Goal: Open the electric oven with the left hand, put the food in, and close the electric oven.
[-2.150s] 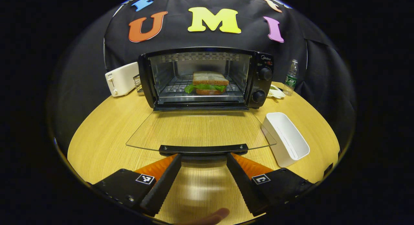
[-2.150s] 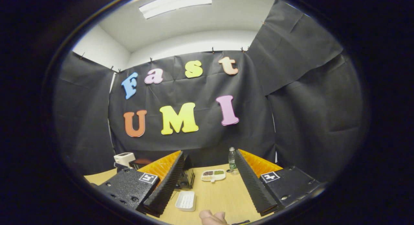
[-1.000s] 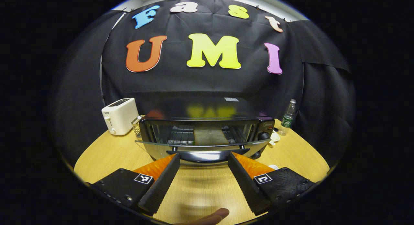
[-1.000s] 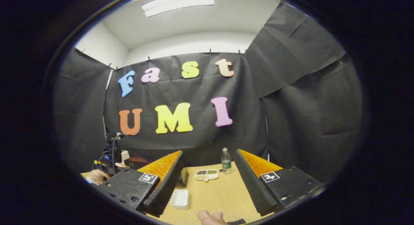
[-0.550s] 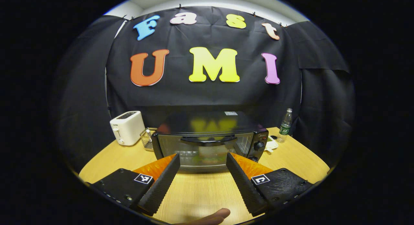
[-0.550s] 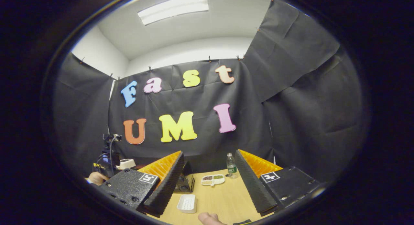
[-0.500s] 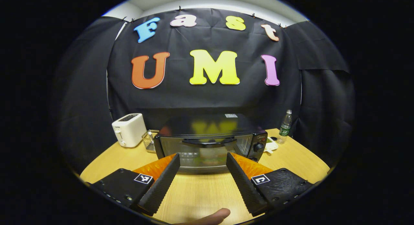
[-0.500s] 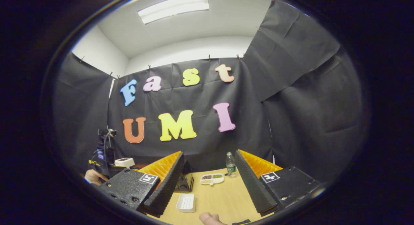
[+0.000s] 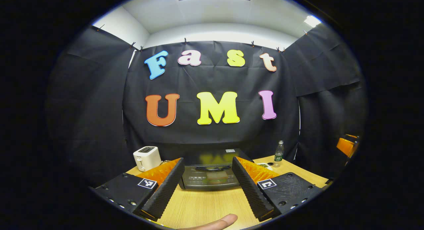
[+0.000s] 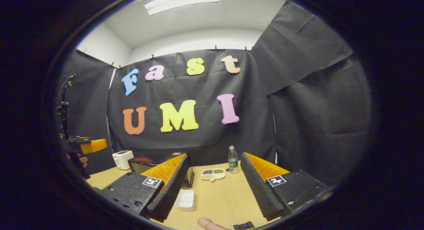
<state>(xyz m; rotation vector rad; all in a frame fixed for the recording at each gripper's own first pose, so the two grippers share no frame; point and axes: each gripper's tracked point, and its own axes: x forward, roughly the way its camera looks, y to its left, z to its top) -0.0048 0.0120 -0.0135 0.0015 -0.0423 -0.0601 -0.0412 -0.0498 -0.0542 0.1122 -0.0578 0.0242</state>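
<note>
Left gripper: spread, empty, held clear of the oven at 12 o'clock.
Right gripper: spread, empty, idle above the table.
Oven: door shut, food inside; task looks finished.

The right gripper, fingers spread apart and holding nothing, hovers over a wooden table with a white tray, divided dish and water bottle.
</note>
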